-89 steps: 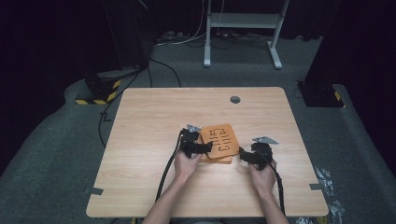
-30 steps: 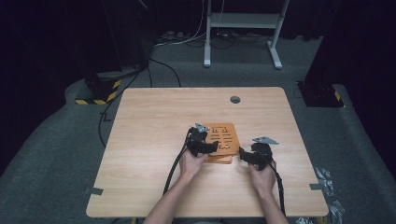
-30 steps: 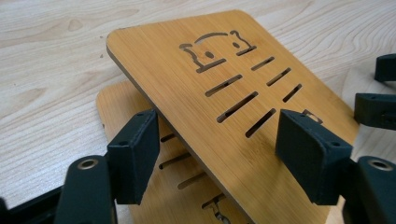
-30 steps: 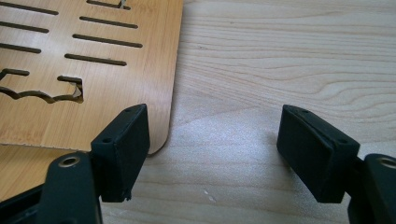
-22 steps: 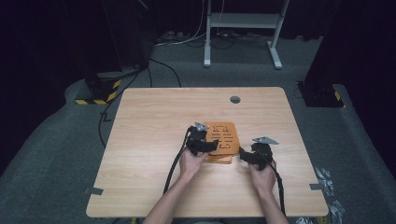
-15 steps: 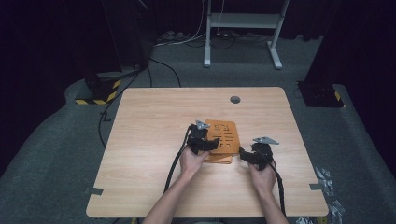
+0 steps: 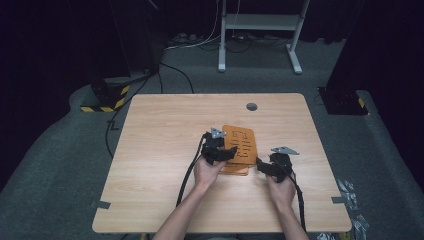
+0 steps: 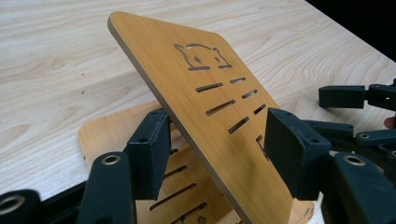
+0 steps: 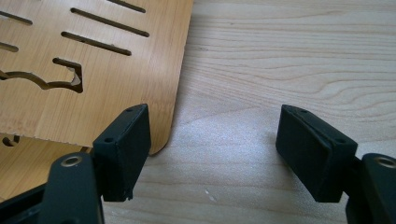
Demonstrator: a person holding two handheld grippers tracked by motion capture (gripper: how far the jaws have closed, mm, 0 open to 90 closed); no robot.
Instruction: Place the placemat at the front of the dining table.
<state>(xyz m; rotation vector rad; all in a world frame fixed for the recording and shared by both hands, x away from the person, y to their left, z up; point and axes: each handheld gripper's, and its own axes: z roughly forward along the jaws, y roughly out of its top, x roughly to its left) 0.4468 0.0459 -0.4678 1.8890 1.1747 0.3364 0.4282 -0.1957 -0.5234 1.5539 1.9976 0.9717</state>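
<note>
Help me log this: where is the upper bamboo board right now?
In the high view the upper bamboo board sits mid-table, tilted up over the lower board, between the left gripper and the right gripper.

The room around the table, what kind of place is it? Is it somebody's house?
Probably not a house; it looks like a lab or studio for recording. Black curtains hang all round, a lone wooden table stands on grey carpet, and cables trail across the floor.

A light wooden table [image 7: 165, 150] is carrying a slotted bamboo board [image 8: 116, 140] lying flat just ahead of the left gripper [image 7: 220, 151], beside the right gripper [image 7: 267, 166].
</note>
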